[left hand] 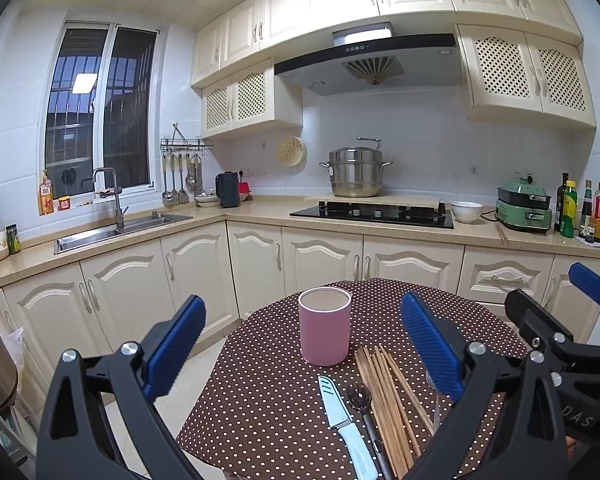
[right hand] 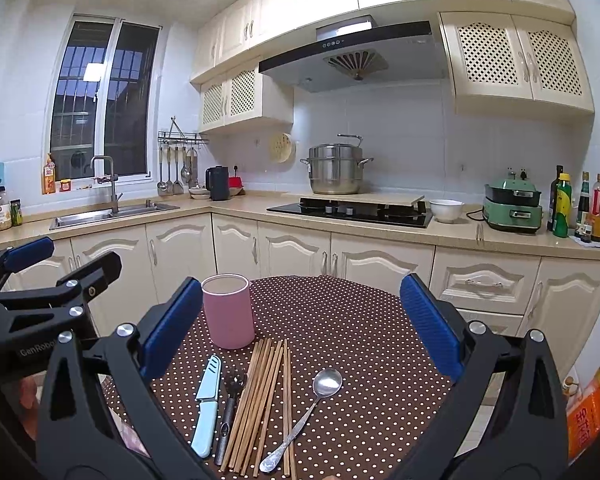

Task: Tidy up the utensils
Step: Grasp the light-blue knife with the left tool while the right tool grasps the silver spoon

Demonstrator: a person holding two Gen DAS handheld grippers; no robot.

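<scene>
**Utensils laid out, nothing picked up yet**

Both the left gripper (left hand: 300, 344) and right gripper (right hand: 300, 328) hover with jaws wide open, holding nothing. On the dotted tabletop (right hand: 360, 320) the pink cup (right hand: 228, 310) stands just behind the knife (right hand: 208, 404), dark scoop (right hand: 230, 408), chopsticks (right hand: 260, 400) and spoon (right hand: 304, 412). Best to start with the spoon, which lies apart; pinch its handle and drop it in upright. The chopsticks overlap and may scatter.
</scene>
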